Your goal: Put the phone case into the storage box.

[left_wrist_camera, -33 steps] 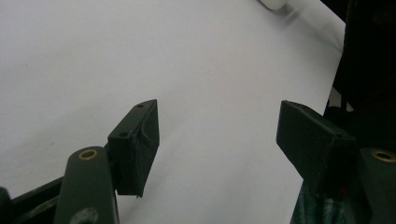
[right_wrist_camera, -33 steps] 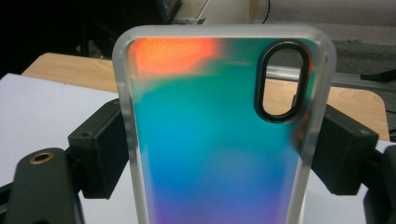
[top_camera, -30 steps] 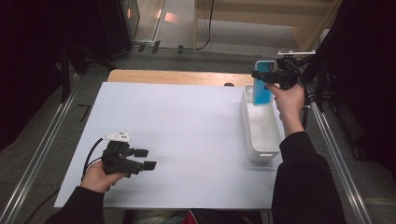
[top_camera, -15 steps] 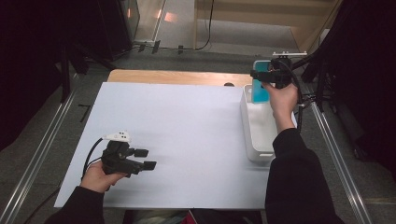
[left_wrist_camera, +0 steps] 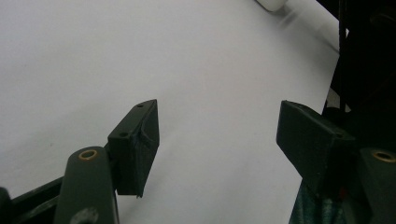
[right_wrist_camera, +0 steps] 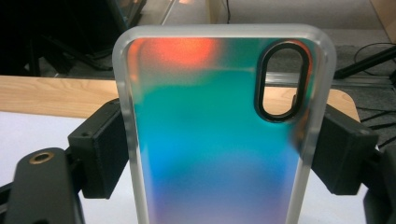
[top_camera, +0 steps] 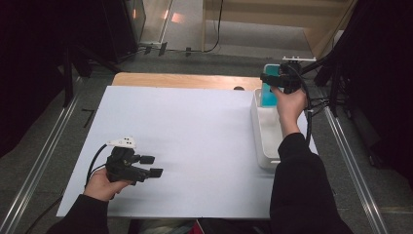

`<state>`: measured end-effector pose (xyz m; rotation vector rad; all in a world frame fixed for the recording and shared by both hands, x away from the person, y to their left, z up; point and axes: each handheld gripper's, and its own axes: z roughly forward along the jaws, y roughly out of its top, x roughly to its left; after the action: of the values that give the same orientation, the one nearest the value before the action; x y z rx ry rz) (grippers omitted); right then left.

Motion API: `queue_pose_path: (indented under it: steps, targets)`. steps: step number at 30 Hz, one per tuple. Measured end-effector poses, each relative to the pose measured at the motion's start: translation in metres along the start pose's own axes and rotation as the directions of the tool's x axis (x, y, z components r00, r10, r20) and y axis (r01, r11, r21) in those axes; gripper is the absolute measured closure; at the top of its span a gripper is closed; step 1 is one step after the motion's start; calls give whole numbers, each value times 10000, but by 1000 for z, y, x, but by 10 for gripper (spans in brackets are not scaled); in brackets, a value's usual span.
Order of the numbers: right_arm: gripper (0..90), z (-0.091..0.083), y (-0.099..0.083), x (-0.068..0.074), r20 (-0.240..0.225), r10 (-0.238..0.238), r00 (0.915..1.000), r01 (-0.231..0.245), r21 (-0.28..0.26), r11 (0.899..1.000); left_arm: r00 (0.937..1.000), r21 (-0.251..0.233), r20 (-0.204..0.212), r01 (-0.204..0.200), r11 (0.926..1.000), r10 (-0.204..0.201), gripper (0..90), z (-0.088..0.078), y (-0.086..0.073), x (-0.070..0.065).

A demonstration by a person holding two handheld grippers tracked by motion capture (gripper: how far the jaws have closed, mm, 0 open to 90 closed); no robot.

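Fingers (right_wrist_camera: pixel 100 149) of the right gripper (right_wrist_camera: pixel 223 149) clamped on an upright, frosted-rimmed, iridescent teal phone case (right_wrist_camera: pixel 219 140)

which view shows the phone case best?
Right gripper view: the phone case stands upright between the right gripper's jaws, its clear rim, teal-to-purple back and camera cutout all sharp. The high view gives a small teal shape over the white bin. The left gripper view looks across the white table.

On the worktop (top_camera: pixel 195 136), the tray (top_camera: pixel 265 141) sits at the right edge. The phone case (top_camera: pixel 268 92) stands upright over the tray's far end, between the right tongs (top_camera: pixel 271 81). The left tongs (top_camera: pixel 152 165) rest near the front left.
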<state>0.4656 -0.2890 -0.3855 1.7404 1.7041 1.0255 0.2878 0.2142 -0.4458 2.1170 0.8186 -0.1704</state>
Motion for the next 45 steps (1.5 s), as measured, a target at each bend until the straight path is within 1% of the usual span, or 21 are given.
queue_pose_path:
  steps: [4, 8, 12, 14, 15, 16, 18, 19, 21, 25, 27, 28, 31, 33, 34, 39, 41, 43, 45]
  targets:
    - [153, 4, -3, -1, 100, 29, 9999, -30, 69, 10000, 10000, 12, -3, 9, 10000, -9, 300, 0, 0, 0]
    - [154, 7, -5, -1, 181, 34, 9998, -34, 6, 10000, 10000, -14, 5, 1, 10000, -1, 300, 0, 0, 0]
    - [153, 12, -8, -2, 187, 21, 9998, -23, 94, 10000, 10000, 13, 24, -15, 10000, 15, 300, 0, 0, 1]
    - [153, 13, -10, -2, 156, 103, 9998, -105, 151, 9998, 10000, 10, 24, -9, 10000, 8, 300, 0, 0, 1]
    - [153, 14, -11, -2, 194, 29, 9998, -31, 99, 9999, 10000, 10, 29, -11, 10000, 11, 300, 0, 0, 1]
    - [153, 15, -12, -2, 168, 92, 9998, -94, 136, 9999, 10000, 12, 25, -12, 10000, 12, 300, 0, 0, 1]
    - [153, 17, -13, -2, 194, 34, 9998, -36, 104, 9999, 10000, 10, 26, -18, 10000, 18, 300, 0, 0, 1]
    - [153, 18, -14, -2, 198, 78, 9998, -81, 144, 9999, 10000, 14, 27, -22, 10000, 22, 300, 0, 0, 1]
    - [153, 19, -16, -3, 197, -21, 9998, 18, 158, 9999, 10000, 13, 12, 5, 10000, -5, 300, 0, 0, 1]
    - [153, 22, -19, -2, 168, 52, 9998, -58, 312, 9995, 10000, 24, 21, -10, 10000, 10, 300, 0, 0, 0]
    - [152, 24, -20, -2, 156, -1, 9999, -6, 426, 9991, 10000, 24, 23, 1, 10000, -1, 300, 0, 0, 0]
    - [152, 25, -21, -2, 214, -65, 9997, 56, 422, 9991, 10000, 25, 25, 1, 10000, -1, 300, 0, 0, 0]
    - [152, 26, -24, -1, 192, -30, 9998, 20, 498, 9988, 10000, 57, 4, -4, 10000, 4, 300, 0, 0, 0]
    - [152, 27, -25, -1, 240, -118, 9996, 106, 507, 9987, 10000, 59, 3, -8, 10000, 8, 300, 0, 0, 0]
    - [152, 28, -26, -1, 228, -53, 9997, 40, 568, 9984, 10000, 49, 14, -6, 10000, 6, 300, 0, 0, 0]
    - [151, 31, -30, -2, 208, -120, 9997, 106, 676, 9977, 10000, 44, 18, -5, 10000, 5, 300, 0, 0, 0]
    - [151, 32, -31, -1, 204, -27, 9998, 12, 725, 9974, 10000, 26, 33, -4, 10000, 4, 300, 1, 0, 0]
    - [151, 32, -32, -2, 255, -111, 9996, 92, 755, 9971, 10000, 58, 16, -26, 10000, 26, 300, 1, 0, 0]
    - [150, 32, -32, -1, 244, -89, 9997, 69, 792, 9968, 10000, 52, 6, 18, 10000, -18, 300, 1, 0, 0]
